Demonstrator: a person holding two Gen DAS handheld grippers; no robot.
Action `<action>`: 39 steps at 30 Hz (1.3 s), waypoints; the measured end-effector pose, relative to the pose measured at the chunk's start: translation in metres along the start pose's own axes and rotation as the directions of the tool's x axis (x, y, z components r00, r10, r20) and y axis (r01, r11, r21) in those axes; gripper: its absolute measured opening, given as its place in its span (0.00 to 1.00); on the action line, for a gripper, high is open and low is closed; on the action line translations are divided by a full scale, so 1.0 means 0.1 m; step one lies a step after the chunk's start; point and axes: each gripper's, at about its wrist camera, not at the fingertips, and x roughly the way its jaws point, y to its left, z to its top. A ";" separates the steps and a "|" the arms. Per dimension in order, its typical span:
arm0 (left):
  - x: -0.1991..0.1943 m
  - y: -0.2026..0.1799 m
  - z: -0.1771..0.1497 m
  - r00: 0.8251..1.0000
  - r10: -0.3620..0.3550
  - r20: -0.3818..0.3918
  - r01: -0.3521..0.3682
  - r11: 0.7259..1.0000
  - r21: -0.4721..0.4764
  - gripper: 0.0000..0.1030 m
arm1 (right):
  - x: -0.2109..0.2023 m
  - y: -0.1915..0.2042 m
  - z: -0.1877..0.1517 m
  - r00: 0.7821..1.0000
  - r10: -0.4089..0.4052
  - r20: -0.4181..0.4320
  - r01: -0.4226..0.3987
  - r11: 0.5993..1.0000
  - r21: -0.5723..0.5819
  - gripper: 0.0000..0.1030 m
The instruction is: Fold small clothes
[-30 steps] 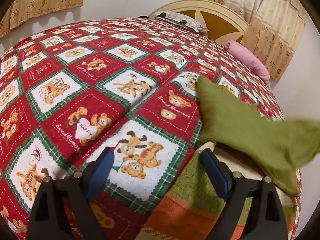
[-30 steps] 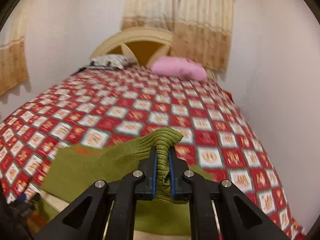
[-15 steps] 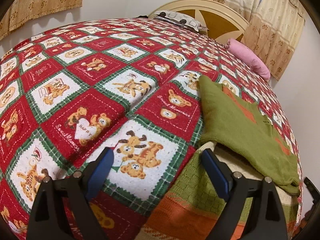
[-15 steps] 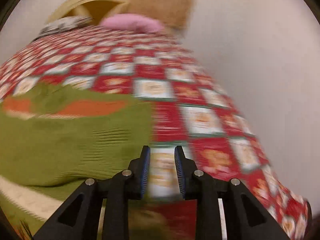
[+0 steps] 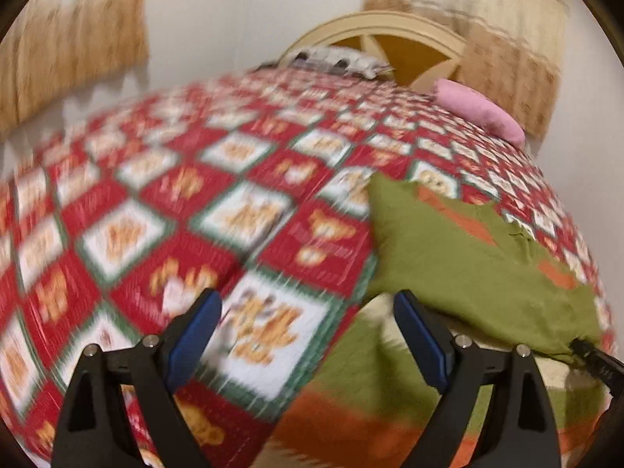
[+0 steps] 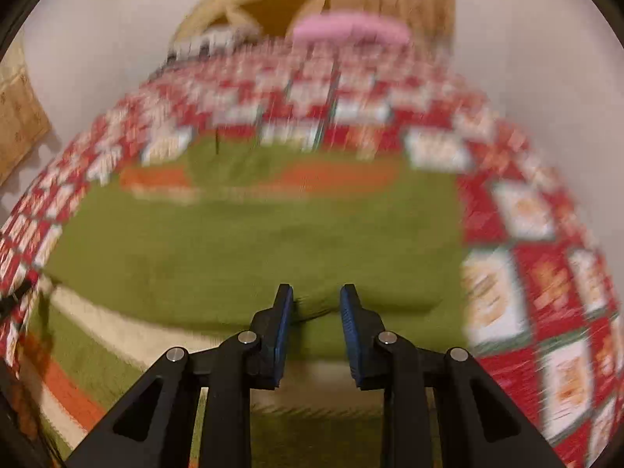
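A small green knit garment [image 5: 460, 257] with orange and cream bands lies on the red patchwork bedspread [image 5: 163, 210], its green part folded over the banded part. My left gripper [image 5: 308, 312] is open and empty, above the garment's left edge. My right gripper [image 6: 316, 300] is open with a narrow gap, its tips at the near edge of the folded green layer [image 6: 253, 241]. It holds nothing. Its tip shows in the left wrist view [image 5: 592, 358] at the garment's right edge. Both views are blurred.
A pink pillow [image 5: 479, 109] and a patterned pillow [image 5: 339, 58] lie by the cream headboard [image 5: 390, 35]. Beige curtains [image 5: 503, 15] hang behind. A white wall [image 6: 546, 39] runs close along the bed's right side.
My right gripper let go of the green fold, which now lies flat, and moved back over its near edge. My left gripper has tilted up slightly, still open.
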 end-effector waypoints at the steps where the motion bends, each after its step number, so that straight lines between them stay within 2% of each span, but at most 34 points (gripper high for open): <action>1: 0.03 -0.13 0.07 1.000 -0.013 -0.004 0.014 0.999 0.037 0.90 | -0.02 0.00 -0.01 1.000 0.000 0.012 0.000 1.000 -0.007 0.25; 5: 0.33 -0.35 0.25 0.998 0.016 -0.061 -0.012 0.997 0.072 0.90 | -0.11 -0.09 -0.02 0.999 0.047 -0.002 -0.047 0.999 0.022 0.25; 7: 0.54 -0.40 0.26 0.991 0.086 -0.099 -0.075 0.991 0.109 0.90 | -0.15 -0.15 -0.04 0.998 0.063 -0.012 -0.063 0.998 0.027 0.25; 9: 0.69 -0.36 0.22 0.982 0.123 -0.144 -0.105 0.986 0.127 0.91 | -0.13 -0.19 -0.09 0.998 0.066 -0.009 -0.066 0.998 0.019 0.31; 11: 0.76 -0.23 0.20 0.978 0.084 -0.189 -0.072 0.995 0.070 0.99 | -0.11 -0.18 -0.14 0.998 0.067 0.003 -0.067 0.998 0.007 0.34; 13: 0.78 -0.14 0.20 0.977 0.081 -0.198 -0.076 0.997 0.034 1.00 | -0.11 -0.15 -0.14 0.999 0.052 0.007 -0.052 0.999 -0.006 0.35; 17: 0.76 -0.14 0.20 0.976 0.087 -0.201 -0.079 0.996 0.050 1.00 | -0.18 -0.04 -0.16 0.999 -0.031 -0.011 0.030 0.997 -0.064 0.36; 19: 0.60 -0.17 0.20 0.982 0.100 -0.160 -0.080 0.989 0.123 1.00 | -0.37 -0.01 -0.24 0.998 -0.061 0.008 0.062 0.995 -0.076 0.36; 21: 0.36 -0.21 0.14 0.990 0.106 -0.091 -0.087 0.978 0.191 1.00 | -0.66 -0.01 -0.40 0.996 -0.048 0.076 0.055 0.995 -0.086 0.36; 25: -0.03 -0.20 -0.03 0.999 0.018 -0.037 -0.007 0.965 0.264 1.00 | -1.12 0.02 -0.72 0.986 -0.048 0.162 0.066 0.992 -0.107 0.41; 28: -0.27 -0.18 -0.20 1.000 -0.007 -0.002 0.008 0.952 0.306 1.00 | -1.34 -0.02 -0.89 0.984 -0.038 0.177 0.054 0.994 -0.090 0.41; 39: -0.71 -0.19 -0.55 0.994 -0.091 -0.054 0.105 0.916 0.386 1.00 | -1.85 -0.12 -1.41 0.984 -0.031 0.175 0.042 0.997 -0.059 0.41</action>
